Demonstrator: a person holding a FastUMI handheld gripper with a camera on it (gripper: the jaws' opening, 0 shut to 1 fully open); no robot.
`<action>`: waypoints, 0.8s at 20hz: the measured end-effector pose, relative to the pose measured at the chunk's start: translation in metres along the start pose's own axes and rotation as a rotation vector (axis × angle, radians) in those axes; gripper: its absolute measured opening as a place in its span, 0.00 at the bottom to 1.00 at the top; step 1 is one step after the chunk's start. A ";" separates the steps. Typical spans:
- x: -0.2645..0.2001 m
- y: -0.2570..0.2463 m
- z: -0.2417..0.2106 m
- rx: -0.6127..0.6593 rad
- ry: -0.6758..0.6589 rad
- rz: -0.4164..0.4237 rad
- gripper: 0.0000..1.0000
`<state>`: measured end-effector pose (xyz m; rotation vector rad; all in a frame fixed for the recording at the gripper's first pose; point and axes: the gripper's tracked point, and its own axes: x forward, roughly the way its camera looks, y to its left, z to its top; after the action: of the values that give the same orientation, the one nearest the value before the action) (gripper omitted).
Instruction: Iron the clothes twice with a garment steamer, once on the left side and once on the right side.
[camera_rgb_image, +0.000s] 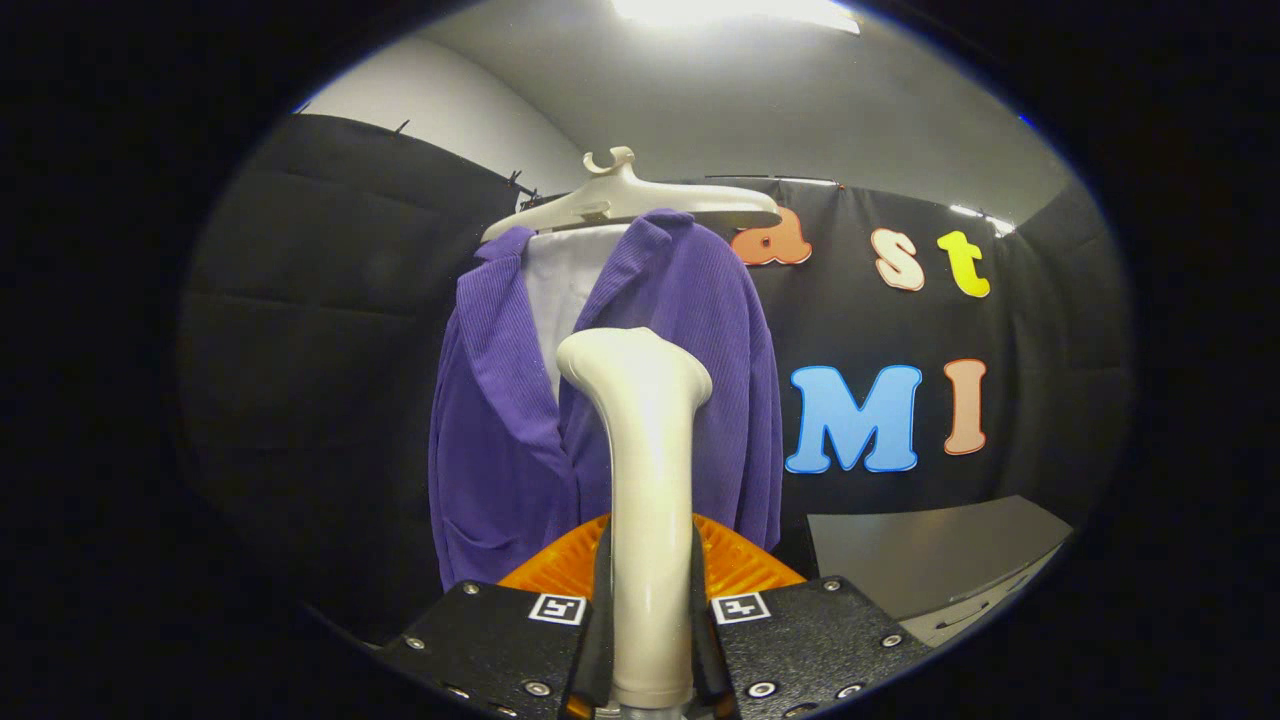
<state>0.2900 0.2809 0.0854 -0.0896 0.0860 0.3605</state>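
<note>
The hand-held gripper pinches the cream plastic garment steamer by its handle, both fingers pressing it upright so its head faces the cloth. Just beyond hangs the purple ribbed jacket on a cream plastic hanger, open-fronted, apparently ready for steaming.

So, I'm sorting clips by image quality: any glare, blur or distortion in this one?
Gripper view: ceiling light blown out; fisheye bends the hanger and booth wall; purple jacket evenly lit and sharp; steamer, clamped in the gripper jaws, looms large but stays sharp.
</note>
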 end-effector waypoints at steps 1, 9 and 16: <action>-0.002 0.000 -0.009 0.007 0.015 0.000 0.31; -0.018 0.008 -0.082 0.028 0.143 0.026 0.31; -0.040 0.002 -0.141 0.023 0.243 -0.001 0.31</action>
<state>0.2428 0.2549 -0.0506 -0.1109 0.3302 0.3466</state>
